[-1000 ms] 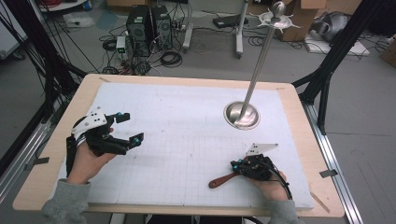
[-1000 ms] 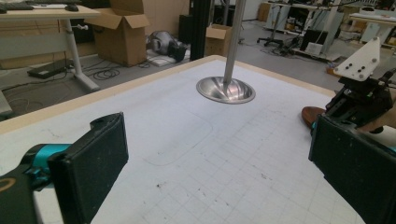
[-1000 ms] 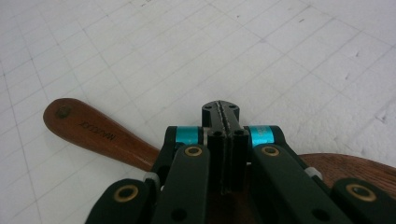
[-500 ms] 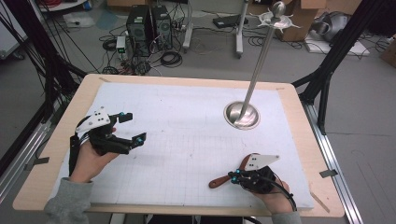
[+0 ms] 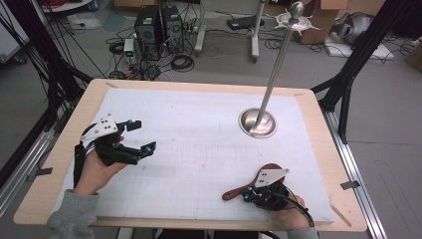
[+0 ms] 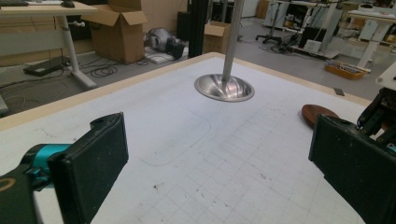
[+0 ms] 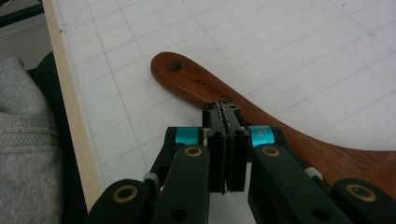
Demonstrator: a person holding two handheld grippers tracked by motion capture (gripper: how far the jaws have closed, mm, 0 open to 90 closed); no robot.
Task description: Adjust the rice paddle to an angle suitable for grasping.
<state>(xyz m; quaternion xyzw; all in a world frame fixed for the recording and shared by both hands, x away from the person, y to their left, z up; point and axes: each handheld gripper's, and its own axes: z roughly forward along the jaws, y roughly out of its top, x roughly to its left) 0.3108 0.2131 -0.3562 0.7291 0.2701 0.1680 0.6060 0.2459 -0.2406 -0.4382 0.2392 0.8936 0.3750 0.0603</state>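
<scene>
- Jaws of the right gripper (image 7: 226,154) were pressed fully together, pad against pad, with nothing between them; they sat just above the handle of the wooden spatula (image 7: 243,109), and we could not tell whether the tips touched the wood.
- Jaws of the left gripper (image 5: 133,140) stood wide apart and empty, held above the mat at the left of the table.
- Spatula handle pointed left toward the near edge, its hole end free, while the broad blade ran right and passed under the right gripper (image 5: 259,193) in the high view.
- Metal stand (image 5: 258,122), a dish-shaped base with a tall pole, stood right of centre toward the far side, well apart from the spatula (image 5: 239,191).
- Gridded mat (image 5: 199,149) covered the table (image 5: 79,107).
- Progress, as we judged it: early. The spatula lay flat on the mat, not gripped or lifted; opening the right jaws and closing them on the handle remained to be done.
</scene>
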